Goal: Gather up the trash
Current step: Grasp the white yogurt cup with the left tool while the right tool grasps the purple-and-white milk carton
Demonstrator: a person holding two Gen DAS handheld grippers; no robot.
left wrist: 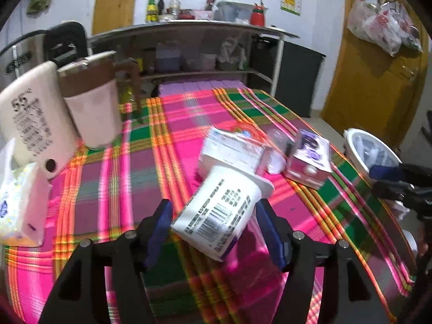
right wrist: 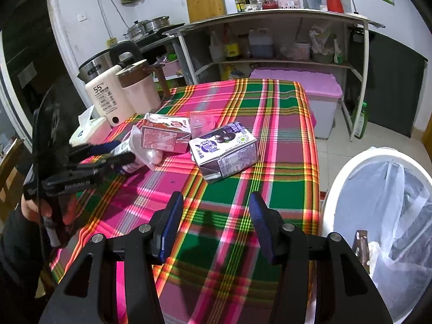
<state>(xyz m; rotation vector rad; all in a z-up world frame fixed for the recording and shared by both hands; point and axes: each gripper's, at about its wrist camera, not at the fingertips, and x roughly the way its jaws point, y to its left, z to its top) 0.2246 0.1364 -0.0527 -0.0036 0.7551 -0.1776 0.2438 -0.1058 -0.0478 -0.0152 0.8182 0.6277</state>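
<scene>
- While the left gripper (left wrist: 213, 221) reaches over the plaid-covered counter (left wrist: 113, 189), its 2 blue-padded fingers (left wrist: 159, 224) sit on either side of a white yogurt cup (left wrist: 221, 210) lying tilted on its side; whether the pads actually press on it cannot be told from these views.
- Just beyond the cup lies a strawberry milk carton (right wrist: 164, 135), with a purple blueberry carton (right wrist: 226, 151) just beside it to the right and a small pink wrapper (right wrist: 202, 121) behind them.
- Over bare cloth nearer the counter's edge, the right gripper (right wrist: 216, 221) has its fingers spread wide with nothing between them.
- A white trash bin (right wrist: 340, 186) with a clear liner stands off the counter's right side, with some scraps inside.
- At the far left corner stand a cream water dispenser (right wrist: 105, 100), a brown-lidded jug (right wrist: 140, 89) and a tissue pack (right wrist: 91, 132).
</scene>
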